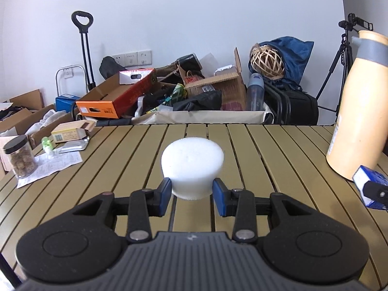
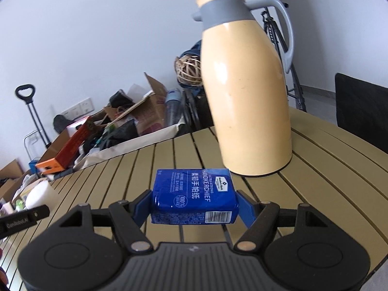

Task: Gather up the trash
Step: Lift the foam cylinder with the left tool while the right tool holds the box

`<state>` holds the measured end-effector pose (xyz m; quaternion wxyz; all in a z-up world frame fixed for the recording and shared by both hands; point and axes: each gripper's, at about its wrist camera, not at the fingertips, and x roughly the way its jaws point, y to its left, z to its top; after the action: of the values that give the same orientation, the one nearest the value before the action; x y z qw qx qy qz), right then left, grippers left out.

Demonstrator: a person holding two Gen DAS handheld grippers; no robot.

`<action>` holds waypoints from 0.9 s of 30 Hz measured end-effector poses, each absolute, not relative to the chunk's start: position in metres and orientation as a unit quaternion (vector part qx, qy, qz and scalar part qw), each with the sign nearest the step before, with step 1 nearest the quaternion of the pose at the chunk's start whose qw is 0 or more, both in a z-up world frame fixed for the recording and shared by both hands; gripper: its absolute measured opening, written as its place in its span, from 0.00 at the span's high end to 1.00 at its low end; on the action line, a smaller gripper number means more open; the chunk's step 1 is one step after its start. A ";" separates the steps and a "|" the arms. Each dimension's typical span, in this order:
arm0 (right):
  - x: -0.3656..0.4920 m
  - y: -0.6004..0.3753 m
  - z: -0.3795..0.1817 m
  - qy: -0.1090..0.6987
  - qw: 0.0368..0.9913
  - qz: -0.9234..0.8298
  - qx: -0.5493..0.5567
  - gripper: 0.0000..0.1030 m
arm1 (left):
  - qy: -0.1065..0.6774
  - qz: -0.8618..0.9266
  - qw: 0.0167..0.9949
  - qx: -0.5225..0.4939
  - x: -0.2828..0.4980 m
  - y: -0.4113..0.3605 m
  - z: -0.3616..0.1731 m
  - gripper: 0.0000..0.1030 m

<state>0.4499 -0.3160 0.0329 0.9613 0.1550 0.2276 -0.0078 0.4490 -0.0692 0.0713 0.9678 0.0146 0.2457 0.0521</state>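
My left gripper (image 1: 192,192) is shut on a white foam cylinder (image 1: 192,167), its blue pads pressing the near lower sides, just above the slatted table (image 1: 254,150). The cylinder also shows at the left of the right wrist view (image 2: 40,192). My right gripper (image 2: 194,205) is shut on a blue handkerchief tissue pack (image 2: 194,195) and holds it over the table in front of the thermos. The pack and right gripper show at the right edge of the left wrist view (image 1: 369,184).
A tall cream thermos jug (image 2: 247,92) stands on the table at the right. At the table's left are a jar (image 1: 20,157), a paper sheet (image 1: 48,167), a small carton (image 1: 70,133) and a green item (image 1: 47,144). Cluttered boxes (image 1: 169,92) lie behind the table.
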 end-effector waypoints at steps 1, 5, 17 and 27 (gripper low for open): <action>0.447 -0.314 0.034 0.226 0.962 -0.006 0.152 0.30 | 0.244 0.051 0.968 0.014 0.443 -0.068 0.073 0.64; 0.431 -0.310 0.038 0.216 0.965 0.012 0.147 0.30 | 0.238 0.050 0.970 0.009 0.418 -0.062 0.080 0.64; 0.370 -0.295 0.038 0.189 0.971 0.055 0.138 0.30 | 0.227 0.050 0.973 0.005 0.341 -0.049 0.084 0.64; 0.305 -0.285 0.017 0.181 0.971 0.082 0.134 0.30 | 0.231 0.051 0.972 -0.004 0.278 -0.030 0.075 0.64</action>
<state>0.3047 -0.2848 0.0173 0.9709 0.1335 0.1812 0.0822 0.2777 -0.0302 0.0754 0.9717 -0.0037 0.2305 0.0511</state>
